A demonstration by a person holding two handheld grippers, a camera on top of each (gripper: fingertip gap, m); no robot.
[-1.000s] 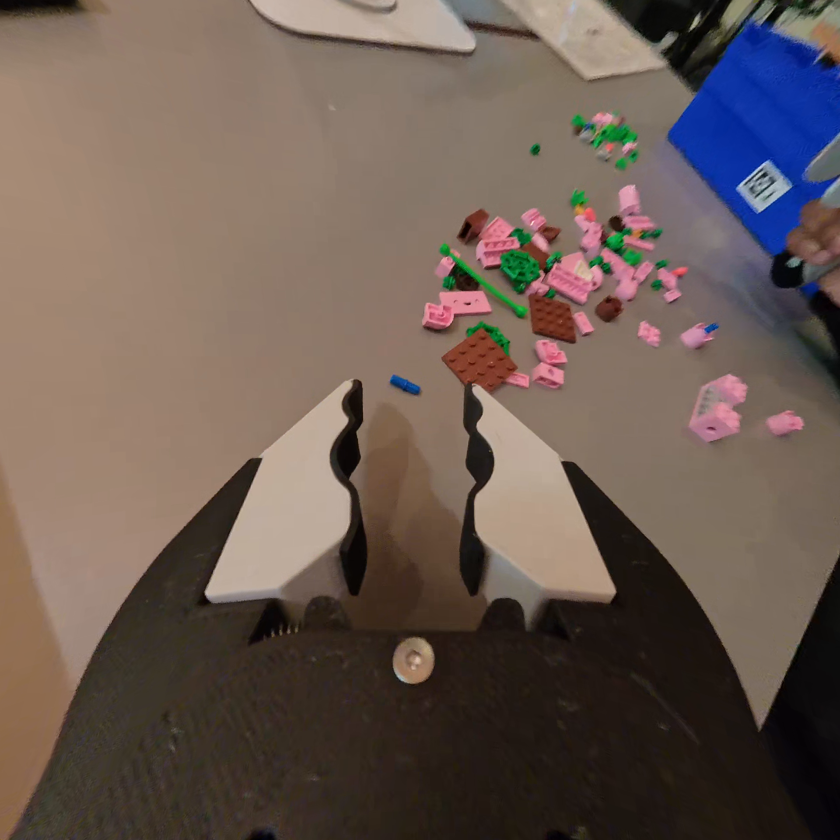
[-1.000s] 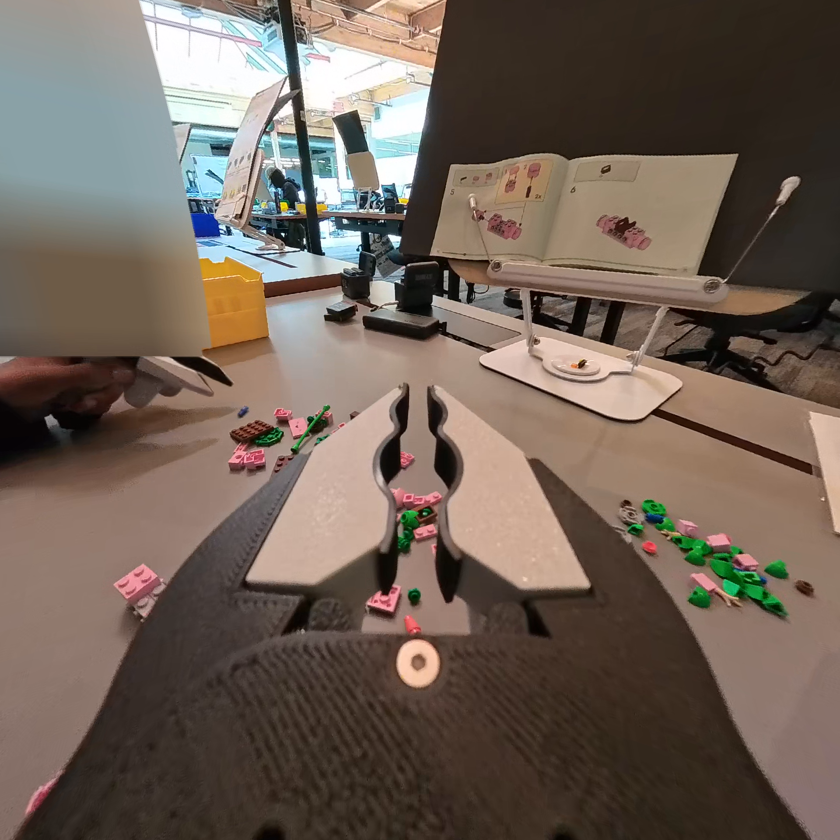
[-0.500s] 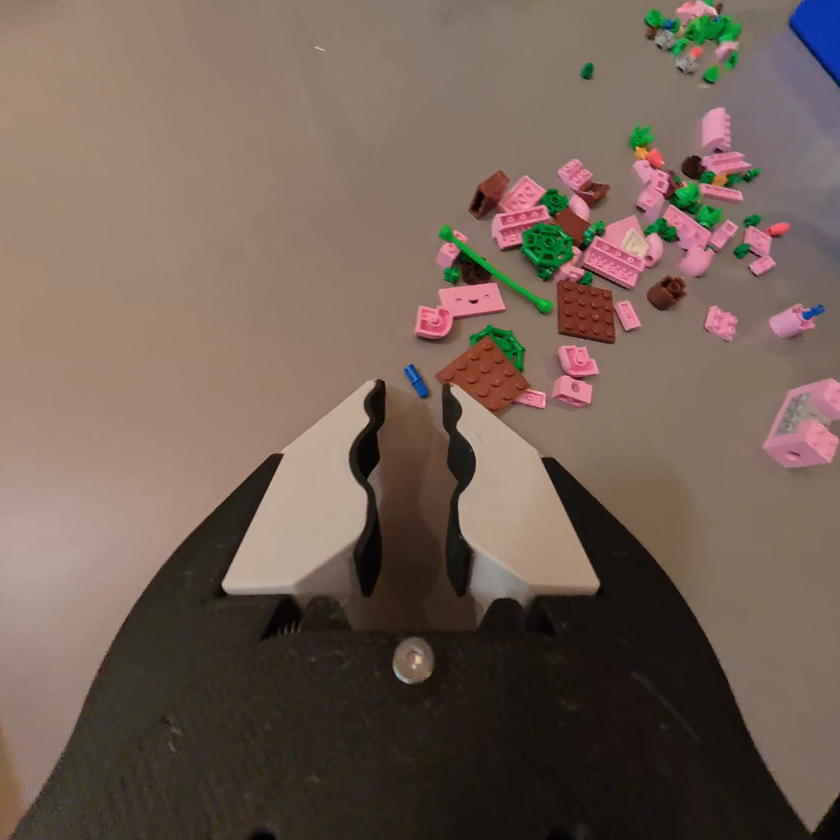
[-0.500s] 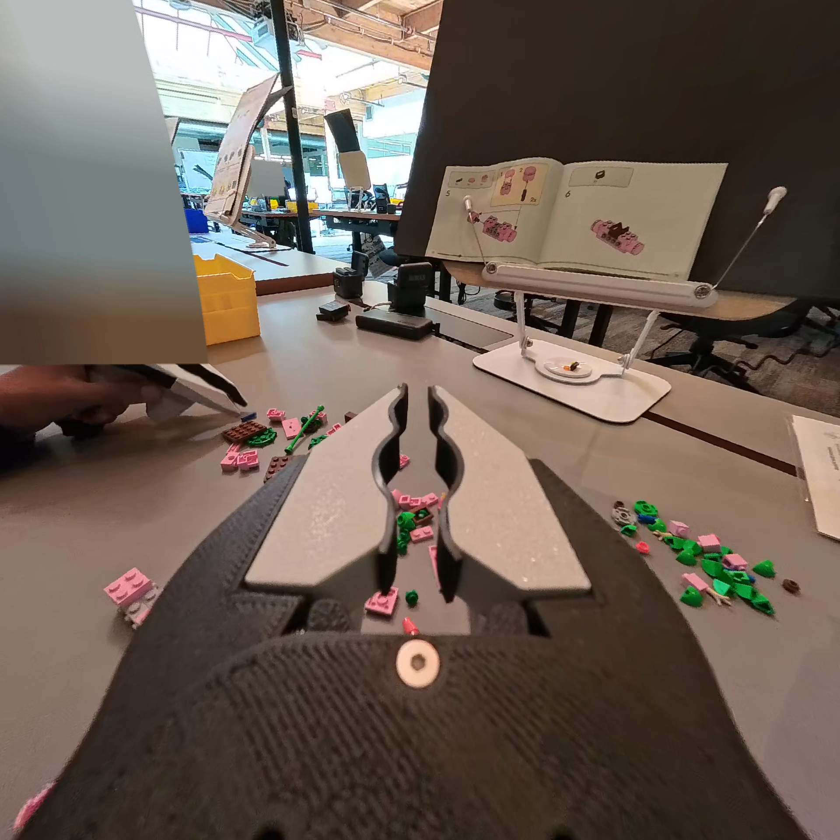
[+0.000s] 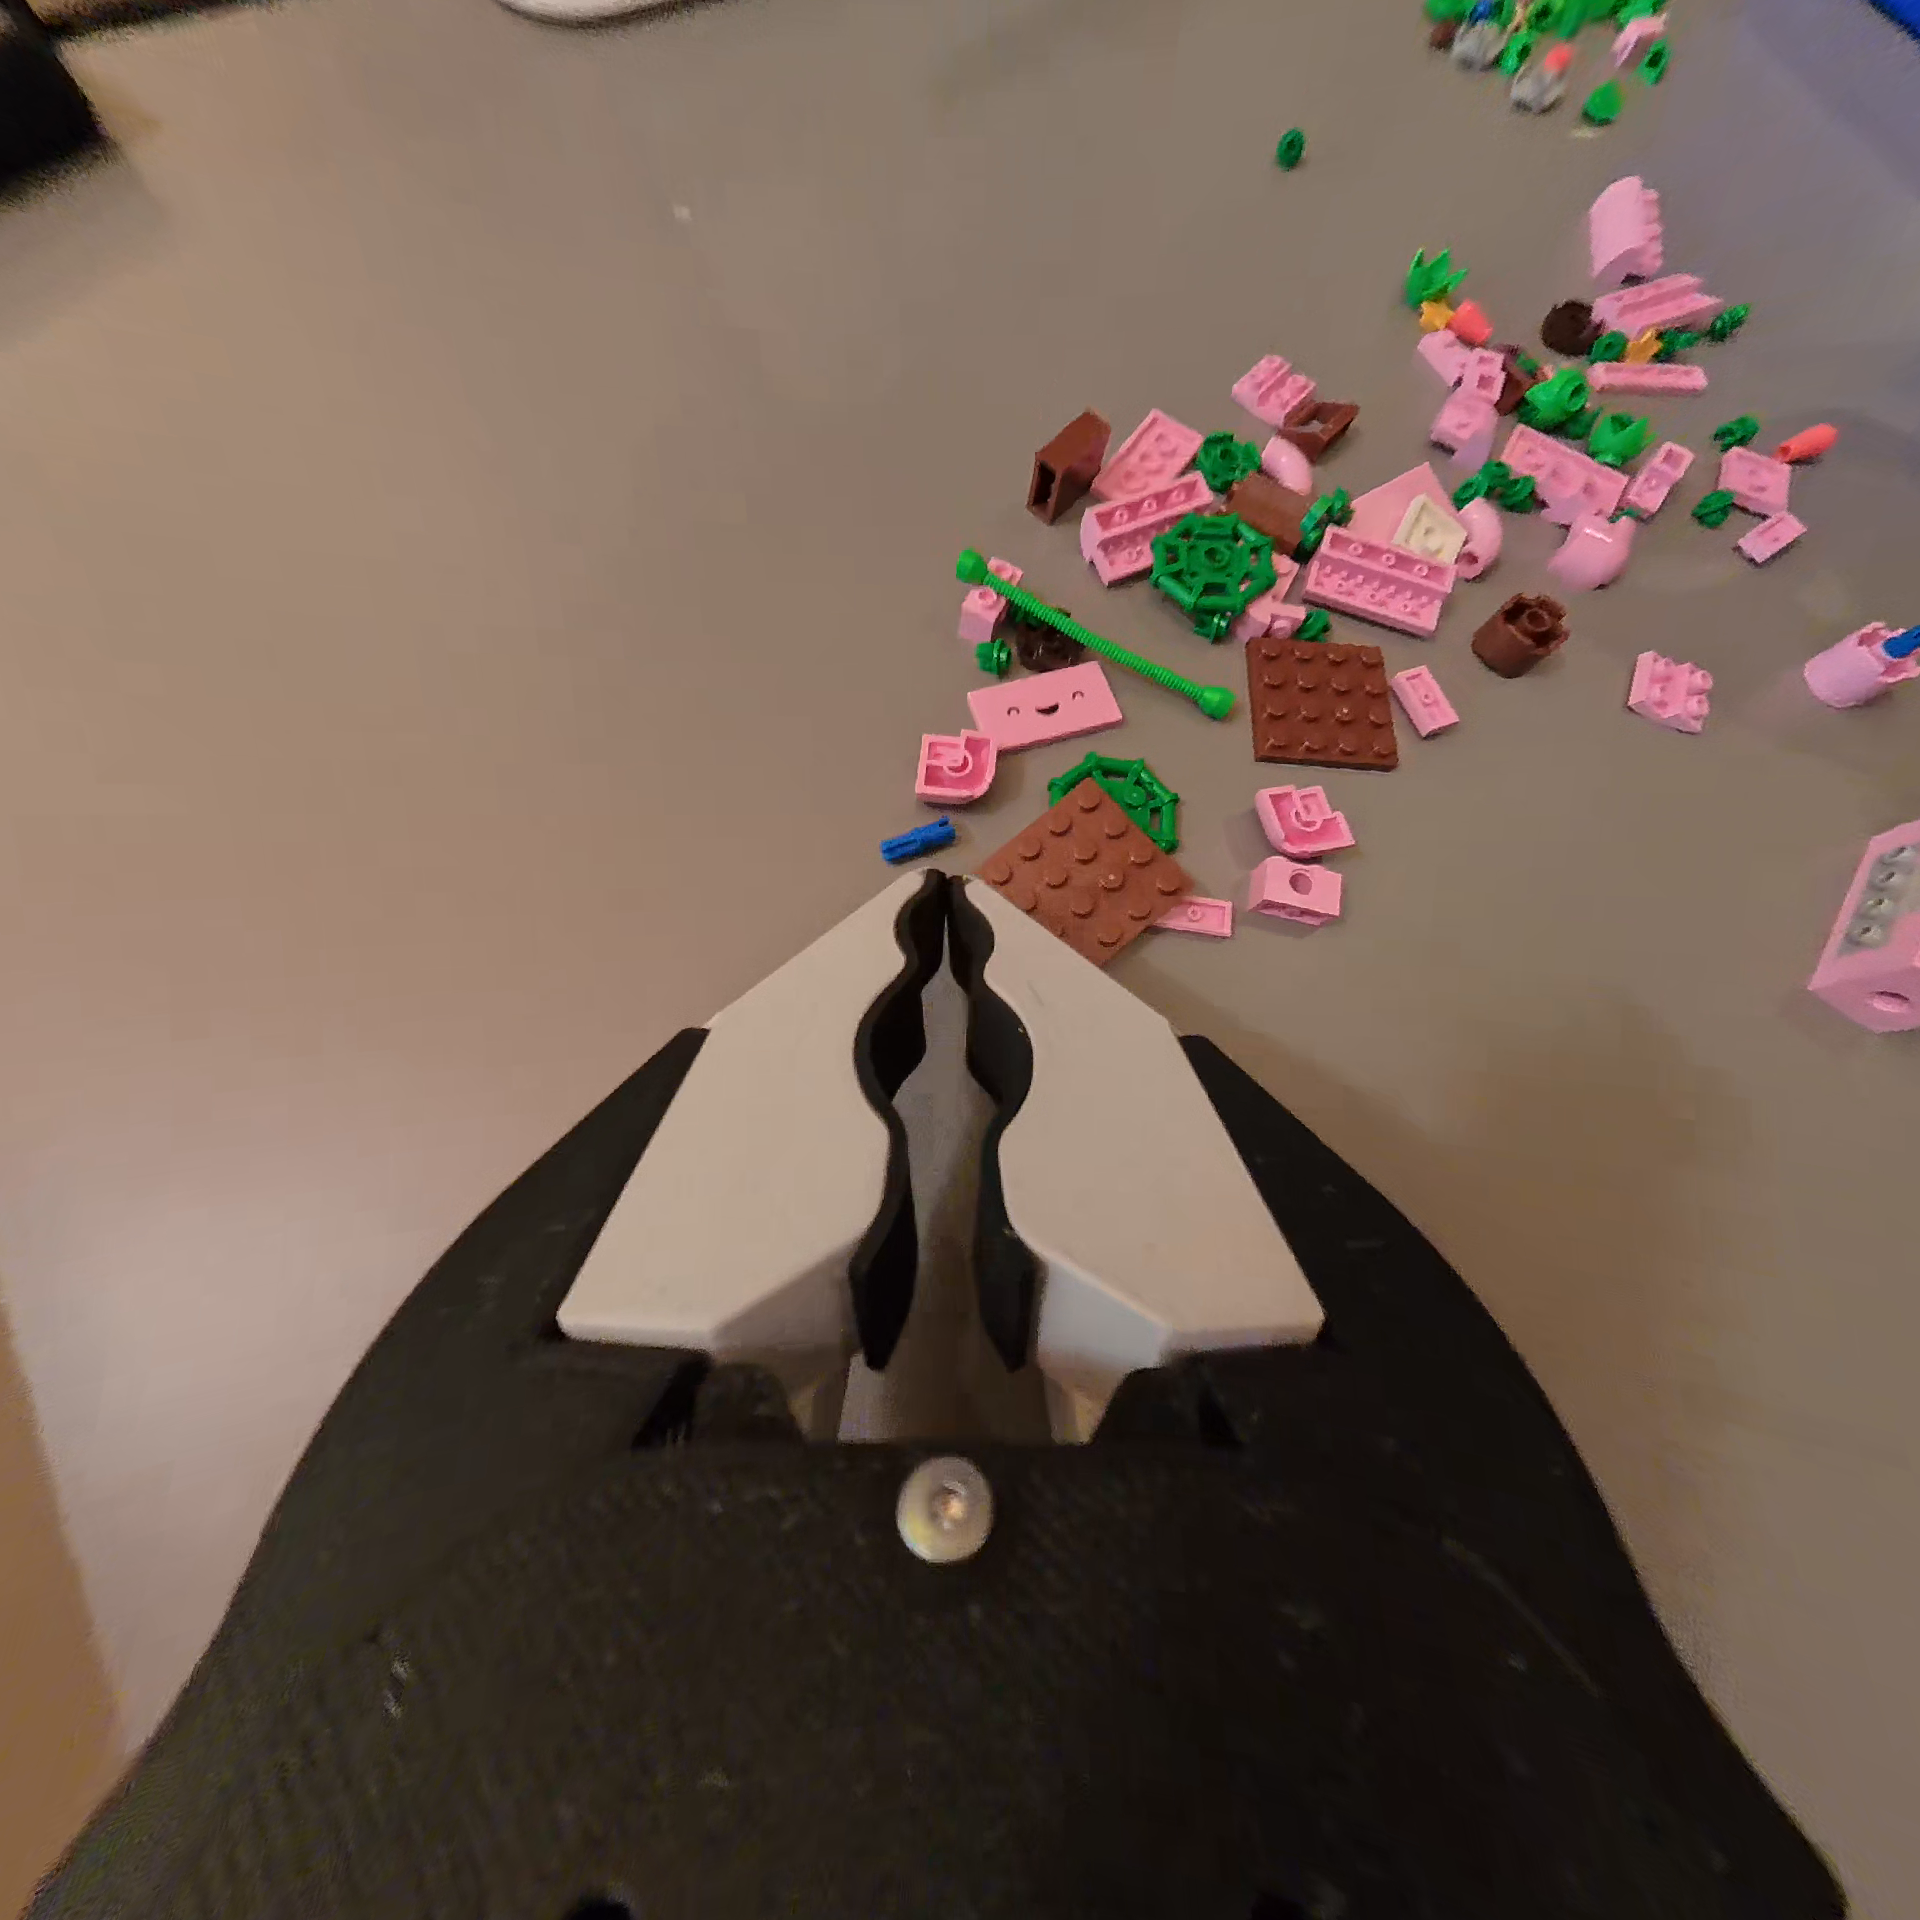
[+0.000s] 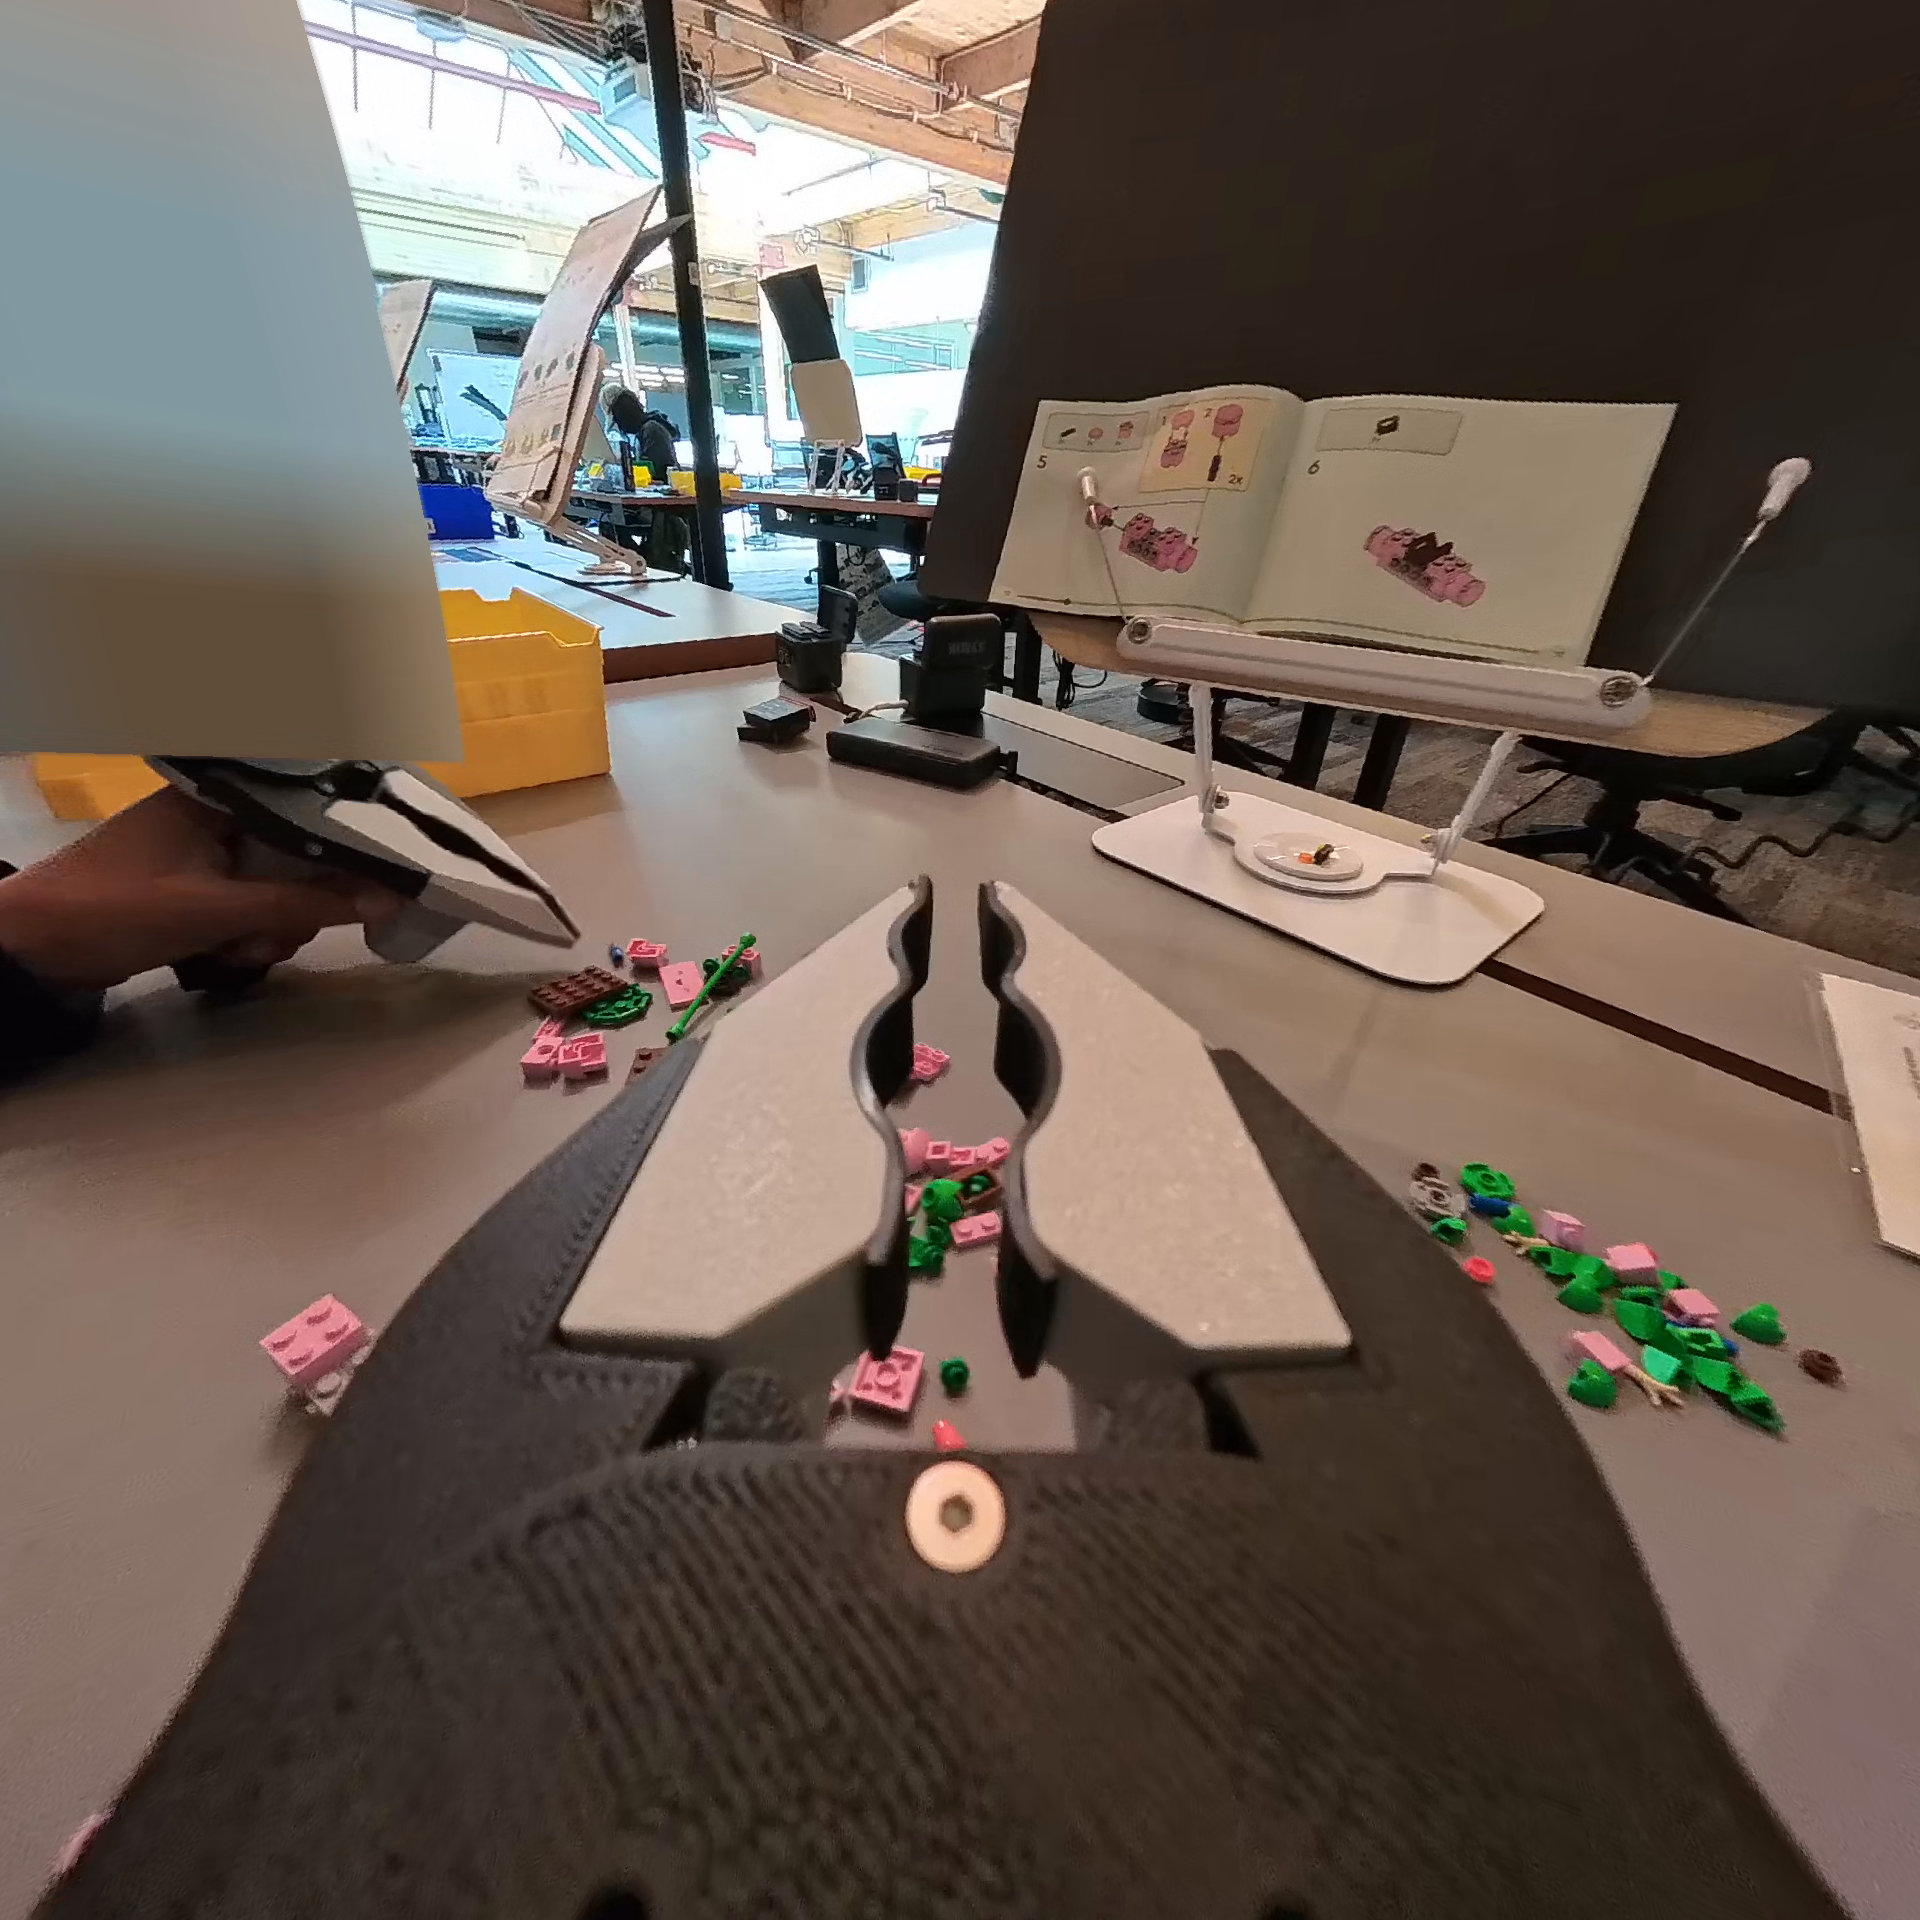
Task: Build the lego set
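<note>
Loose pink, green and brown Lego pieces [image 5: 1340,582] lie scattered on the grey table [image 5: 468,520]. My left gripper [image 5: 945,883] is shut and empty, low over the table. Its tips sit just short of a small blue pin [image 5: 916,840] and beside the corner of a brown studded plate [image 5: 1086,883]. It also shows in the right wrist view [image 6: 561,930], held by a hand. A pink built block [image 5: 1870,935] lies to the right, also seen in the right wrist view [image 6: 315,1340]. My right gripper [image 6: 954,894] hovers over the pieces [image 6: 956,1195], empty, its tips a narrow gap apart.
An open instruction booklet [image 6: 1340,520] rests on a white stand [image 6: 1320,894] at the back right. A second small pile of green and pink pieces [image 6: 1652,1320] lies right. A yellow bin [image 6: 520,686] and black devices [image 6: 914,738] stand behind. A paper sheet [image 6: 1881,1122] lies far right. My hands' fingertips stand some 30 centimeters from each other.
My left gripper has closed from wide open to shut and moved forward and down toward the blue pin. My right gripper has barely moved and keeps the same narrow gap.
</note>
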